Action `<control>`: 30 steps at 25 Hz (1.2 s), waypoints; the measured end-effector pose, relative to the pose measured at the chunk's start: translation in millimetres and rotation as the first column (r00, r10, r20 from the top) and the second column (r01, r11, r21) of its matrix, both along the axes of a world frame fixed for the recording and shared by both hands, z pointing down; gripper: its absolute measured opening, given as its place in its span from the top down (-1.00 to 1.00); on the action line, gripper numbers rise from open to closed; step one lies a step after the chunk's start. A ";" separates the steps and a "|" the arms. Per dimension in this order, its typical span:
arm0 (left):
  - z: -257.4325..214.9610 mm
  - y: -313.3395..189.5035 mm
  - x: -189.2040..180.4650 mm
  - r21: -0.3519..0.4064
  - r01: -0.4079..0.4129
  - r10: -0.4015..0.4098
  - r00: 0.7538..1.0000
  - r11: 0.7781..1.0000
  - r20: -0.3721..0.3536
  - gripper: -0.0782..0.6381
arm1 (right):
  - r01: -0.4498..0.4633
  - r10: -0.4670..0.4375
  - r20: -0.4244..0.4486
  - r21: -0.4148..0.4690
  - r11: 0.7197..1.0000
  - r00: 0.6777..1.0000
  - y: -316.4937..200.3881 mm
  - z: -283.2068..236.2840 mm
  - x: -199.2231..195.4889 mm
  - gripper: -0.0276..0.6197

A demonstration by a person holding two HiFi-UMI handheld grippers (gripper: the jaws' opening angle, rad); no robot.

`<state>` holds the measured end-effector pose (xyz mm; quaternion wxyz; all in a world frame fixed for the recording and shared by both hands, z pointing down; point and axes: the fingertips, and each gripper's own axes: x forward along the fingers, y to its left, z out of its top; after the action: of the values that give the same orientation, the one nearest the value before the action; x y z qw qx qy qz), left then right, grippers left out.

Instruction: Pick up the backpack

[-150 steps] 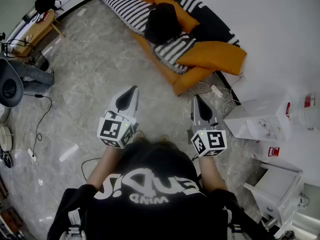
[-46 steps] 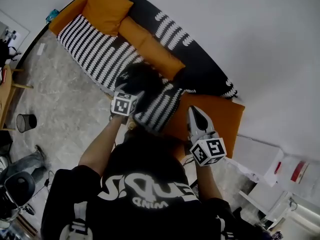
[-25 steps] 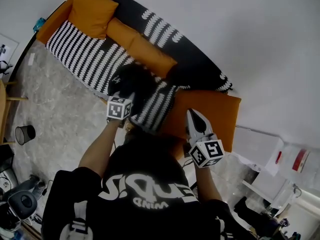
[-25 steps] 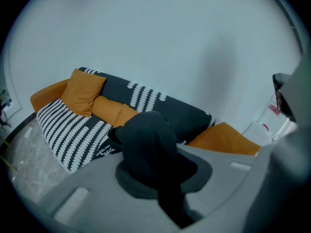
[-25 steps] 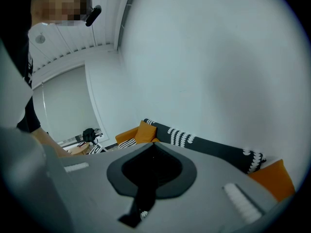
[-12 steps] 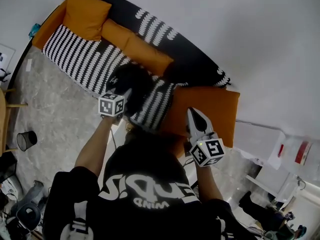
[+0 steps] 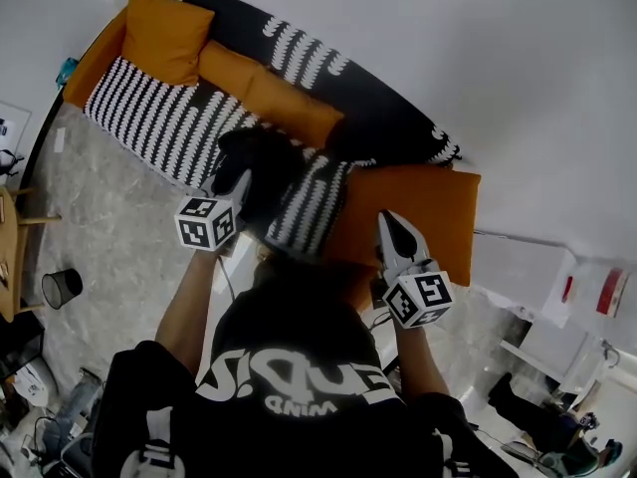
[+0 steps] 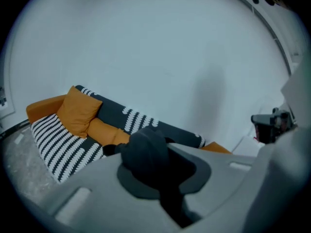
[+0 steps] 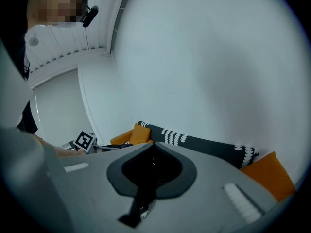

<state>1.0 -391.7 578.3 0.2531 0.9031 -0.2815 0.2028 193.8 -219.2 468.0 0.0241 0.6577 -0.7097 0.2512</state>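
The black backpack (image 7: 267, 159) lies on the striped sofa (image 7: 139, 113), its top drawn up off the seat. My left gripper (image 7: 239, 181) reaches into that top part. Its jaws are closing, with a bunch of black backpack fabric (image 8: 145, 148) pressed between them in the left gripper view. My right gripper (image 7: 389, 221) hovers to the right, over an orange cushion (image 7: 423, 207), apart from the backpack. In the right gripper view its tips (image 9: 150, 145) meet, shut on nothing.
The sofa stands against a white wall, with an orange pillow (image 7: 164, 23) at its far end and a long orange bolster (image 7: 269, 88). White cabinets (image 7: 523, 272) stand to the right. A small bin (image 7: 60, 287) is on the grey floor at left.
My left gripper has come up and toward me, drawing the top of the backpack along. The right gripper has hardly moved.
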 end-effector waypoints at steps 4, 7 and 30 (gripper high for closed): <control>-47.0 10.2 2.6 0.067 0.001 0.001 0.999 0.998 -0.041 0.68 | 0.003 -0.003 0.009 0.015 1.000 1.000 -0.5 -2.5 2.1 0.92; -84.7 19.5 1.3 0.103 0.014 -0.006 0.997 0.995 -0.076 0.68 | 0.003 -0.003 0.016 0.033 0.999 1.000 2.2 -6.7 6.1 0.92; -289.1 84.7 -41.9 0.458 0.145 0.004 0.951 0.877 -0.309 0.68 | 0.000 0.032 -0.144 0.214 0.977 0.989 46.7 -76.5 1.6 0.92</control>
<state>-41.0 -307.0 289.3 0.0707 0.9466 -0.3139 -0.0217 195.5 -172.5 391.5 0.0035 0.6789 -0.7235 0.1247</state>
